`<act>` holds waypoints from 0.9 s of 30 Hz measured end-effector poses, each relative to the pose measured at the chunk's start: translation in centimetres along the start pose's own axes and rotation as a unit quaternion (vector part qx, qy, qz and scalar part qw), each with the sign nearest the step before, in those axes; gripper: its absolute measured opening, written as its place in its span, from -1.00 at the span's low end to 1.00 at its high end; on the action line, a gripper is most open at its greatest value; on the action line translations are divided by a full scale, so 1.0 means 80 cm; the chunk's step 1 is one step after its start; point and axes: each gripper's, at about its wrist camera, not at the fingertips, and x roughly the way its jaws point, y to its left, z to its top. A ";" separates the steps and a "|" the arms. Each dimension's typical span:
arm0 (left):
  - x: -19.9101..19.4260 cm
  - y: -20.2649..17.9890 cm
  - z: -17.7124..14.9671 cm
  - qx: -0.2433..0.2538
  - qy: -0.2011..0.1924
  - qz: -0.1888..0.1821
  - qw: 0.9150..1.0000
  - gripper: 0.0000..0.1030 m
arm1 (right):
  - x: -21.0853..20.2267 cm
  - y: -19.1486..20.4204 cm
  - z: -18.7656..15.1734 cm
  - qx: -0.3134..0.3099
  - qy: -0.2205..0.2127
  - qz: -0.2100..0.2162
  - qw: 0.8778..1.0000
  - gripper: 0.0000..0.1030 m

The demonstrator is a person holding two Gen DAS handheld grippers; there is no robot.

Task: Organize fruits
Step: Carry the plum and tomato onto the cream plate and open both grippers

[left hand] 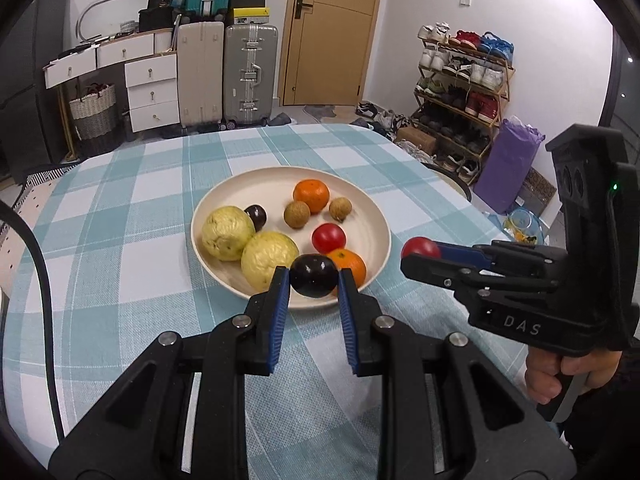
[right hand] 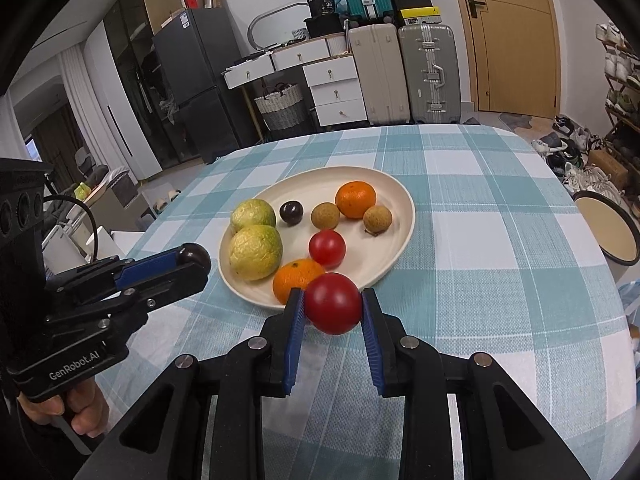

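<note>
The left wrist camera sits just behind its own gripper, looking forward and down along the fingers, close over the checked tablecloth; the cream plate lies at twelve o'clock, the door beyond, and the other gripper at three o'clock. The right wrist camera looks the same way past its own gripper, equally near, with the plate at twelve and the left gripper at nine o'clock. Both views share the plate, tablecloth, suitcases and door.
</note>
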 end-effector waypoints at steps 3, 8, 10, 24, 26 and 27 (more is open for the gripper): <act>0.003 0.002 0.007 0.001 -0.005 0.003 1.000 -0.58 | 0.006 0.000 0.006 0.003 -0.002 -0.001 1.000 -0.44; 0.009 0.004 0.017 -0.003 -0.011 0.004 1.000 -0.58 | 0.012 -0.001 0.016 0.004 -0.006 -0.004 1.000 -0.44; 0.015 0.004 0.021 -0.002 -0.010 0.004 1.000 -0.58 | 0.013 -0.002 0.019 0.006 -0.009 -0.006 1.000 -0.44; 0.052 -0.001 0.040 0.005 -0.010 0.009 1.000 -0.58 | 0.032 -0.016 0.032 0.024 -0.010 -0.019 0.999 -0.44; 0.058 0.001 0.041 0.006 -0.008 0.011 1.000 -0.58 | 0.033 -0.017 0.033 0.025 -0.009 -0.020 0.999 -0.44; 0.059 0.001 0.042 0.005 -0.008 0.012 1.000 -0.58 | 0.035 -0.018 0.034 0.026 -0.008 -0.021 0.999 -0.44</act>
